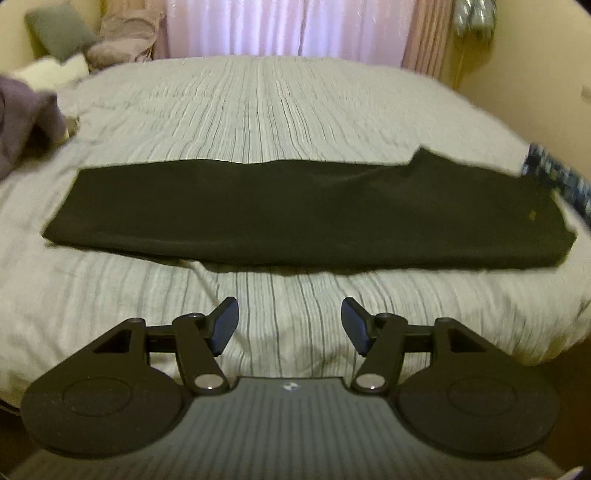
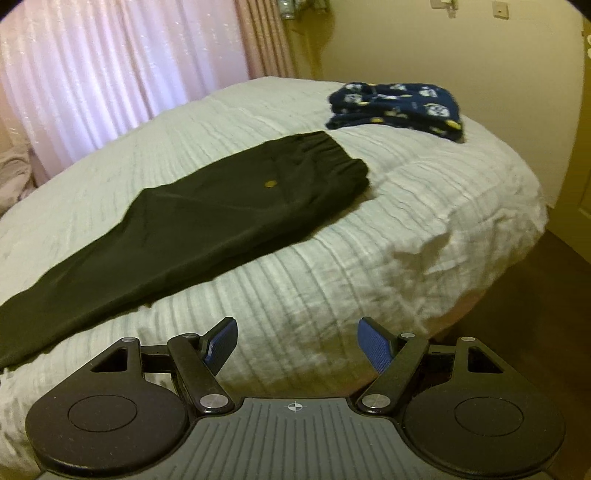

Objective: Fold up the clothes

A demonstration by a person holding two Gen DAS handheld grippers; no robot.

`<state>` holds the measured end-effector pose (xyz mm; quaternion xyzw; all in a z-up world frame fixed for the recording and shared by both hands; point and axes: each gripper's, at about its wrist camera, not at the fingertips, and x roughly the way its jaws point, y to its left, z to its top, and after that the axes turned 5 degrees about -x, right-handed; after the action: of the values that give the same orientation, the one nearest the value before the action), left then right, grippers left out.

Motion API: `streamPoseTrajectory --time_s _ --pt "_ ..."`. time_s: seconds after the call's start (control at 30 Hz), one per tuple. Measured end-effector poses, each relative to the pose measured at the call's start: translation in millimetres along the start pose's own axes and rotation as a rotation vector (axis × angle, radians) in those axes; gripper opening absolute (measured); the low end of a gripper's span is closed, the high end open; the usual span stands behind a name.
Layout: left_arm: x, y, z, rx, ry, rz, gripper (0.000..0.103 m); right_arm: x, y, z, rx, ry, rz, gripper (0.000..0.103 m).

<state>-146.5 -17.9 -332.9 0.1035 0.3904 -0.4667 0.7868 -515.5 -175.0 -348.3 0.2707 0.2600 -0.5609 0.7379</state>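
Note:
Black trousers (image 1: pixel 295 210) lie flat across the bed, folded lengthwise, legs to the left and waistband to the right. The right wrist view shows the elastic waistband end (image 2: pixel 332 155) and a small yellow mark on the trousers (image 2: pixel 207 218). My left gripper (image 1: pixel 289 325) is open above the bedspread, just in front of the trousers' near edge, holding nothing. My right gripper (image 2: pixel 297 343) is open too, empty, over the bed's near right part, with the trousers off to its left.
The bed has a pale striped bedspread (image 1: pixel 280 110). A folded navy patterned garment (image 2: pixel 399 109) sits at the far right corner. A purple-grey garment (image 1: pixel 26 122) lies at the left edge. Pillows (image 1: pixel 92 40) and pink curtains (image 1: pixel 288 26) stand behind. Wooden floor (image 2: pixel 535 295) lies right of the bed.

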Motion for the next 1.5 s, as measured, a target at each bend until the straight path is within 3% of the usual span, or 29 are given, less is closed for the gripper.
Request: streamPoseTrajectory --time_s 0.2,0.37,0.57,0.7,1.03,1.27,1.3,1.37,1.43,1.5 --pt "24.4 82.3 8.4 -0.325 -0.033 -0.112 0.045 17.9 19.4 4.4 -0.033 0.031 -0.006 0.075" --pt "53.2 167.9 2.1 -0.745 -0.044 -0.196 0.045 44.2 47.8 11.8 -0.083 0.059 0.024 0.075" --pt "80.8 220.7 -8.4 -1.064 -0.118 -0.244 0.047 71.4 66.4 25.8 -0.099 0.052 0.044 0.075" --pt "94.8 226.0 -8.1 -1.123 -0.153 -0.243 0.047 80.3 65.3 40.7 -0.027 -0.027 0.089 0.075" --pt "109.5 208.9 -2.0 -1.068 -0.212 -0.187 0.048 117.7 53.5 57.4 0.210 -0.024 0.244 0.075" --pt "108.8 189.8 -0.4 -1.002 -0.255 -0.155 0.052 132.9 49.4 53.6 0.248 -0.018 0.246 0.075" --pt "108.9 188.7 0.4 -0.995 -0.259 -0.154 0.049 134.6 48.6 53.2 0.250 -0.018 0.244 0.075" --pt "109.6 188.6 0.8 -0.993 -0.264 -0.143 0.024 138.0 46.9 52.2 0.256 -0.020 0.240 0.075" --pt "114.3 193.2 0.2 -1.011 -0.256 -0.141 0.017 139.0 45.7 50.8 0.256 -0.027 0.240 0.075" --pt "116.1 197.4 -2.3 -1.034 -0.245 -0.143 0.018 140.0 44.1 49.0 0.260 -0.027 0.247 0.075"
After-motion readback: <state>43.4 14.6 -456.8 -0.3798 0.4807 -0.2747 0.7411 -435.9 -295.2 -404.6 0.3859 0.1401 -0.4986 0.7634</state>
